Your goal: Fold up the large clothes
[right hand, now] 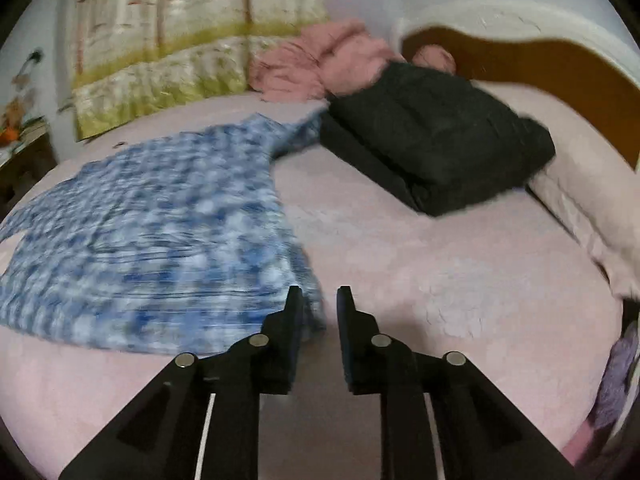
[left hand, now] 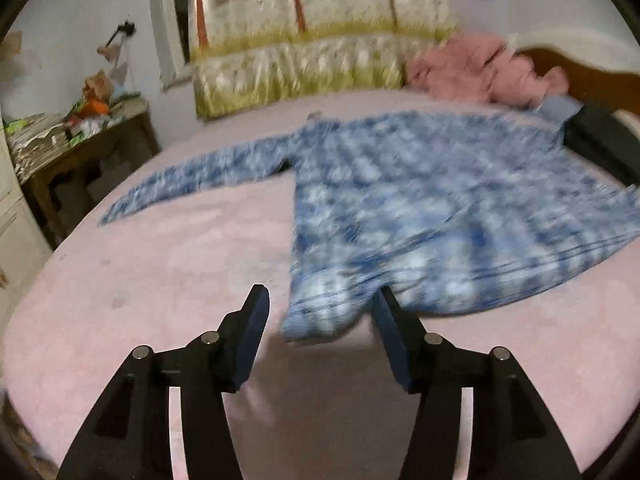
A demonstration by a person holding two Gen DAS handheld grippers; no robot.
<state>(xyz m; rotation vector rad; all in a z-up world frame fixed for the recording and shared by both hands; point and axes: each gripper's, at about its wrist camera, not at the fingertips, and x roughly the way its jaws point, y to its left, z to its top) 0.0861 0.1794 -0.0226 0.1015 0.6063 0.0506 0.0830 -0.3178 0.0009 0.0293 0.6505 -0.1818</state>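
left gripper (left hand: pixel 320 300): jaws wide apart, angled downward | right gripper (right hand: pixel 318 294): jaws narrowly parted, angled downward

Your blue-and-white patterned top (left hand: pixel 420 208) is spread out mostly flat on the pink bed (left hand: pixel 168 264), one long sleeve stretched out to the side. The near hem corner's a bit bunched and lifted. Everything's blurry, so the exact pattern's hard to tell.
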